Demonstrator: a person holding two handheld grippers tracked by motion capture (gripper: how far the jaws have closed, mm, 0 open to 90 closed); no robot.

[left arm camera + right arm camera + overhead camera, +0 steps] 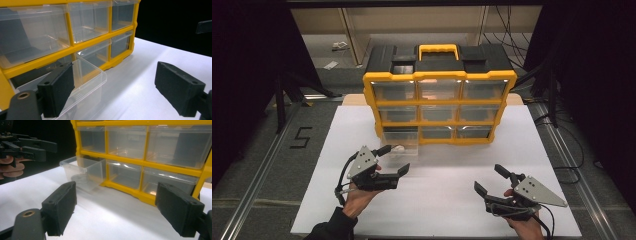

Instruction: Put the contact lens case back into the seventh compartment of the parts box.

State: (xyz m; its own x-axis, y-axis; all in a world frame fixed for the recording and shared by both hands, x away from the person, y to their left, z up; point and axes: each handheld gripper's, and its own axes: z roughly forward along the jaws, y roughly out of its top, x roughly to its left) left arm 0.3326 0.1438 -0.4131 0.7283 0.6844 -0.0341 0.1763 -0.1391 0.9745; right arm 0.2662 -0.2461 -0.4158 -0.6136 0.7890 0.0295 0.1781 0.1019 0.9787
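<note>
A yellow and black organiser [439, 79] with clear drawers stands at the back of the white sheet [447, 200]. Its bottom left drawer [401, 148] is pulled out, and a small pale item lies in it. My left gripper [396, 159] hovers open just in front of that drawer, with nothing between its jaws. In the left gripper view the drawer [87, 75] sits behind the left jaw of the open left gripper [118, 87]. My right gripper [489, 179] is open and empty near the front right. In the right gripper view the right gripper [119, 208] faces the organiser [140, 162] and the drawer [83, 170].
A black "5" [301, 137] is marked on the grey surface left of the sheet. Metal rails run along both sides. Cables lie at the back right. The left gripper [32, 147] and its hand appear at the upper left of the right gripper view.
</note>
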